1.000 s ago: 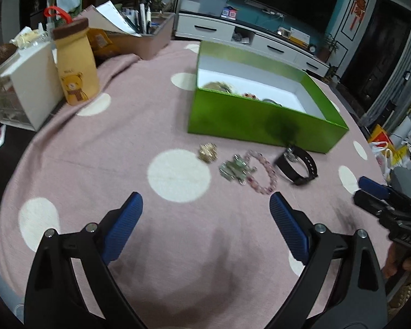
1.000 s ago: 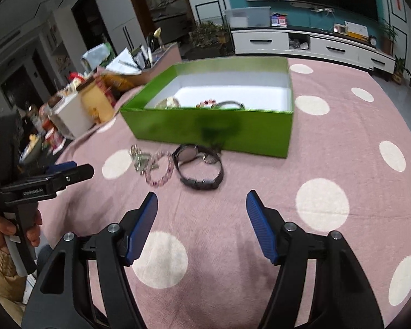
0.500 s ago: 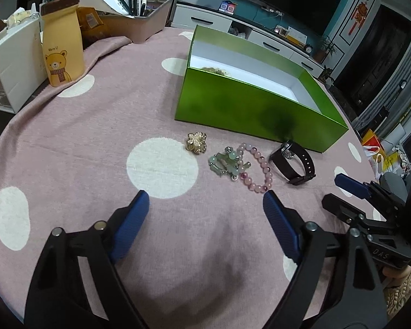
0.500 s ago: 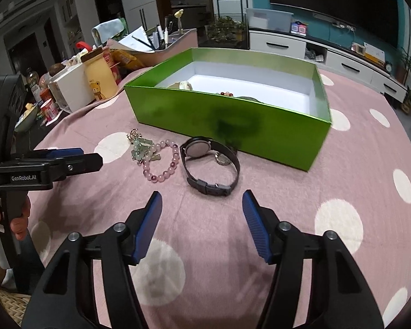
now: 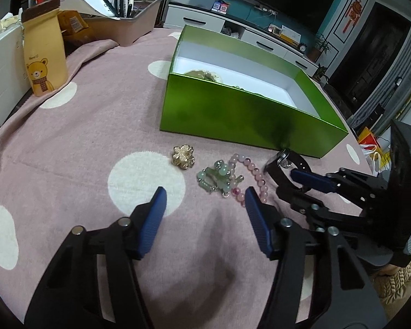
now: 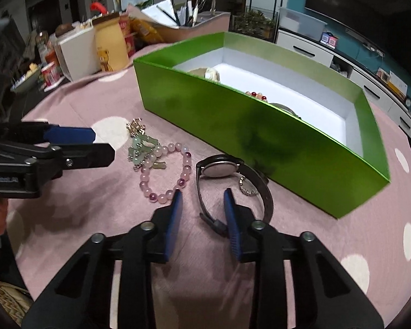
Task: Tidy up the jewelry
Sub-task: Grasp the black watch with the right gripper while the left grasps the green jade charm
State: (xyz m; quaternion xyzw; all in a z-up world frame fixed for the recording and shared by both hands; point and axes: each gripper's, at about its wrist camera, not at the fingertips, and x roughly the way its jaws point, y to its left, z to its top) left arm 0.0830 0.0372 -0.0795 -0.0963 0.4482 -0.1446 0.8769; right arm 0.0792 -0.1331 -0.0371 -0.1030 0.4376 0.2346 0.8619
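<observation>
A green box point(image 5: 233, 115) with a white inside stands on the pink dotted cloth and holds some jewelry. In front of it lie a gold flower brooch point(image 5: 183, 156), a green bead piece point(image 5: 216, 178), a pink bead bracelet point(image 5: 250, 178) and a black watch point(image 6: 230, 176). My left gripper point(image 5: 205, 196) is open just short of the green bead piece. My right gripper point(image 6: 202, 196) is open with the near side of the watch strap between its fingers; it also shows in the left wrist view point(image 5: 296, 183).
A yellow bear pouch point(image 5: 43, 52), a white box point(image 5: 0, 65) and a pink pen tray point(image 5: 128, 24) stand at the back left. The cloth point(image 5: 68, 137) covers a round table; its edge drops off at the right.
Both grippers moved forward toward the jewelry. The right gripper narrowed and now straddles the watch strap. The left gripper narrowed a little and came close to the green bead piece.
</observation>
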